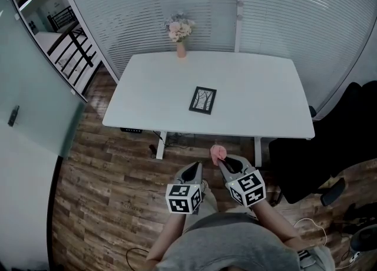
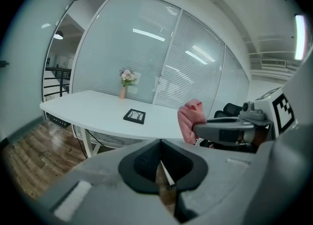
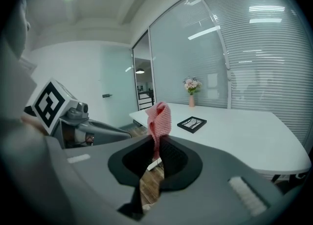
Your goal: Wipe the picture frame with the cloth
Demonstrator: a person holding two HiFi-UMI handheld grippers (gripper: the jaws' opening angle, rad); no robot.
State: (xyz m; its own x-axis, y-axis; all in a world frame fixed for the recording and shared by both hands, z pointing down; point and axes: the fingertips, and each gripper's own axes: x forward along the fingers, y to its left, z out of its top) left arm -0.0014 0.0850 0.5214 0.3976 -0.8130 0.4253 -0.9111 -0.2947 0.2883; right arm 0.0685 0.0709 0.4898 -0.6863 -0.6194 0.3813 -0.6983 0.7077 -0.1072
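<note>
A black picture frame (image 1: 203,100) lies flat on the white table (image 1: 147,81), near its middle; it also shows as the frame (image 2: 134,116) and the frame (image 3: 191,123) in the two gripper views. My right gripper (image 1: 222,159) is shut on a pink cloth (image 1: 218,152), which stands up from the jaws as a bunch (image 3: 159,118) and shows from the side as the cloth (image 2: 190,120). My left gripper (image 1: 193,171) is shut with nothing in it. Both grippers hang over the floor, short of the table's near edge.
A pink vase of flowers (image 1: 180,33) stands at the table's far edge. A black chair (image 1: 321,146) is at the right of the table. Glass walls with blinds (image 1: 147,10) close the room behind. Wood floor (image 1: 106,169) runs under me.
</note>
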